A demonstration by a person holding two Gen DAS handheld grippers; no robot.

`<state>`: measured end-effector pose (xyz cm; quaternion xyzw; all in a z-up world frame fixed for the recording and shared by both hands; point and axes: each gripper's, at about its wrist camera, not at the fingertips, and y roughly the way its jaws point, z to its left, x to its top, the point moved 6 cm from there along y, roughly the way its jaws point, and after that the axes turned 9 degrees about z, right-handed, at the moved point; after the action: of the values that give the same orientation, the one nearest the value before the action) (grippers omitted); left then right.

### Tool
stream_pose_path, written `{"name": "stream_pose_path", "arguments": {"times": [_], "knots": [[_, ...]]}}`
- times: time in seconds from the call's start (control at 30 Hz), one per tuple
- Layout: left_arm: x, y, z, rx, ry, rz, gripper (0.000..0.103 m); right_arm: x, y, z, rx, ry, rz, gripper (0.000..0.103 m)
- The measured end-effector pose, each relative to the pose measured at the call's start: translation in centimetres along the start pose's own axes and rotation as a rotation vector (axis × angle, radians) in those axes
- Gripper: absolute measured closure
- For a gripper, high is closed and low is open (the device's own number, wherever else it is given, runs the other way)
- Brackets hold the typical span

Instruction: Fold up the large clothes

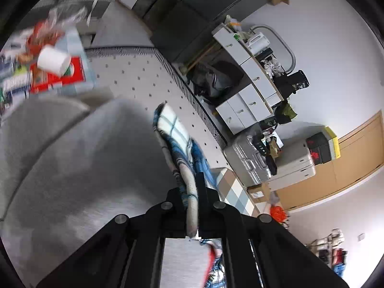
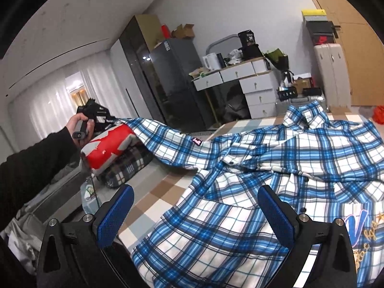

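Observation:
A large blue and white plaid shirt [image 2: 276, 168] lies spread on the bed, collar at the far right. My left gripper [image 1: 192, 192] is shut on the end of its sleeve [image 1: 177, 141] and holds it stretched out and lifted to the left; it shows in the right wrist view [image 2: 96, 115] in the person's hand. My right gripper [image 2: 195, 206] is open and empty, hovering just above the shirt's lower front, with blue pads [image 2: 115, 216] on either side.
A red and grey folded item [image 2: 108, 146] sits on a stack of plaid clothes [image 2: 127, 165] at the bed's left edge. A checked bed cover [image 2: 158, 192] lies under the shirt. Beyond stand a fridge [image 2: 177, 81], white drawers [image 2: 254, 84] and suitcases [image 2: 331, 72]. Grey fabric [image 1: 72, 168] fills the left wrist view.

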<state>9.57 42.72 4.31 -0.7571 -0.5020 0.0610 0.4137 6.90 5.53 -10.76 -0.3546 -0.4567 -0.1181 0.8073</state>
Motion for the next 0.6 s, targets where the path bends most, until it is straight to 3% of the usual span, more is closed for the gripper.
{"name": "stream_pose_path", "arguments": {"times": [0.13,0.27,0.53,0.6], "knots": [[-0.3,-0.4,-4.7,-0.018,0.096,-0.006,0.103,0.4,-0.8,-0.9,-0.078,-0.052,-0.024,0.0],[-2.5,0.5,-10.5,-0.05,0.196,0.017,0.103,0.6,-1.4,-2.5,-0.105,-0.01,-0.037,0.0],[-11.2,3.5,-25.1,-0.127,0.456,0.112,0.103,1.7,-3.6,-5.9,-0.18,0.106,-0.101,0.0],[-14.7,5.6,-29.2,-0.128,0.529,0.151,0.103,1.9,-4.8,-7.3,-0.198,0.171,-0.127,0.0]]}}
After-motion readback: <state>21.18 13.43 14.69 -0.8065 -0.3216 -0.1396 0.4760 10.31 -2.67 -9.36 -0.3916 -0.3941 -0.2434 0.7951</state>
